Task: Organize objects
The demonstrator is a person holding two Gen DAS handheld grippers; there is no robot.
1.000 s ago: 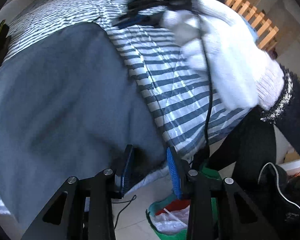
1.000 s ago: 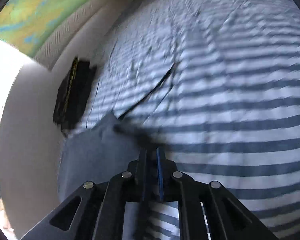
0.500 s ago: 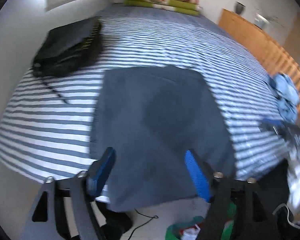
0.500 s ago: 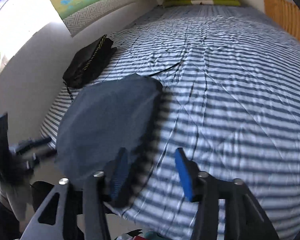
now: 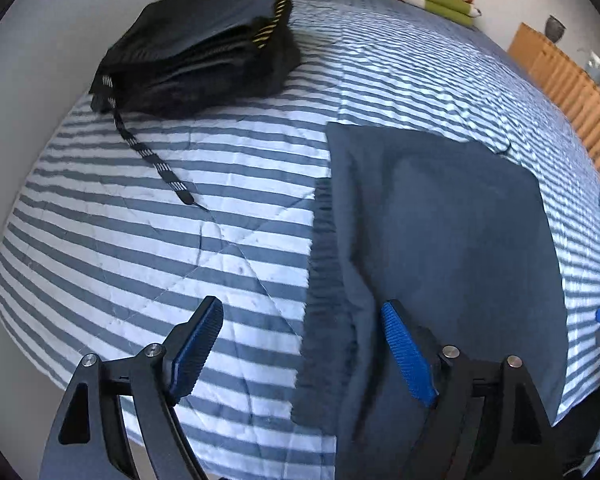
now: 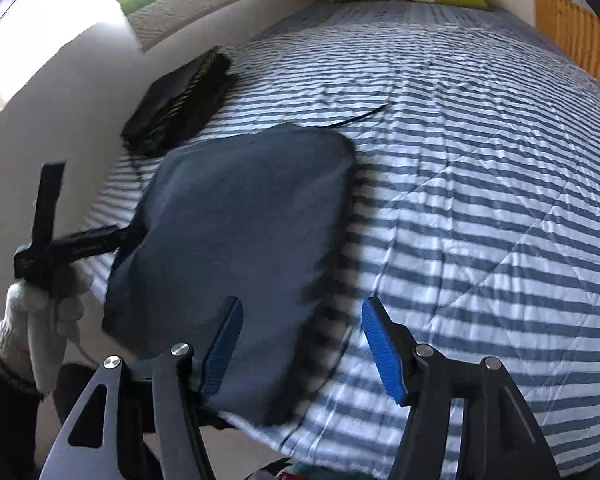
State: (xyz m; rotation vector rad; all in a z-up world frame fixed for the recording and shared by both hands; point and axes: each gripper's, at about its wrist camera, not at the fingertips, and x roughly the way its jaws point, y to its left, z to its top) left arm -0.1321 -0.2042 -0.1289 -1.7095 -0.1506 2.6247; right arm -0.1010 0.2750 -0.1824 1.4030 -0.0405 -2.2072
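A grey cloth (image 5: 452,248) is spread flat on the striped bed (image 5: 140,240), a black bag (image 5: 204,48) at its 10 o'clock. Both the left claw (image 5: 304,352) and right claw (image 6: 302,348) are released, empty. A gloved hand (image 6: 40,320) is seen only in the right view.

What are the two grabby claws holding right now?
Nothing. The left gripper and the right gripper are both wide open above the striped bed, and the grey cloth lies flat with no fingers on it.
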